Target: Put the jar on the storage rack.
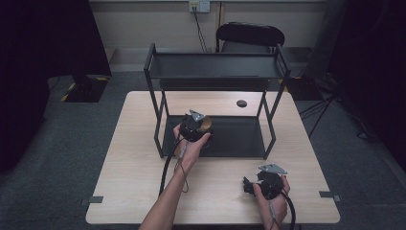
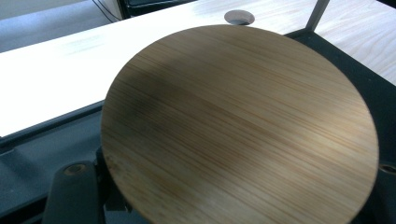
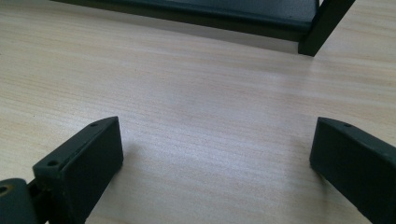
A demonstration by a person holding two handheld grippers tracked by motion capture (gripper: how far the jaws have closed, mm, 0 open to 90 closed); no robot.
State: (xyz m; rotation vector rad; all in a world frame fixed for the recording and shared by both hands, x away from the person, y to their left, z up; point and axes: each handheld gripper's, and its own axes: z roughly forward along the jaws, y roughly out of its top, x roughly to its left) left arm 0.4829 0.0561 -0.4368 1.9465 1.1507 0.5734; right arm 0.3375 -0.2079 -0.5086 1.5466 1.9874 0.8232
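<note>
one round bamboo plate (image 2: 238,126), smooth and fine-grained, sat clamped in the left gripper (image 1: 194,125) over the black metal rack's (image 1: 239,136) lower shelf; the right gripper's (image 1: 262,182) fingers (image 3: 81,161) stood apart above the pale wooden table (image 1: 134,163).

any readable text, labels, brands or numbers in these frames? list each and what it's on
None readable.
The wooden disc in the left gripper shows plain grain, no print.
The black shelf rack, the table and the right gripper carry no visible markings.
The wall socket is too small to show any marking.
</note>
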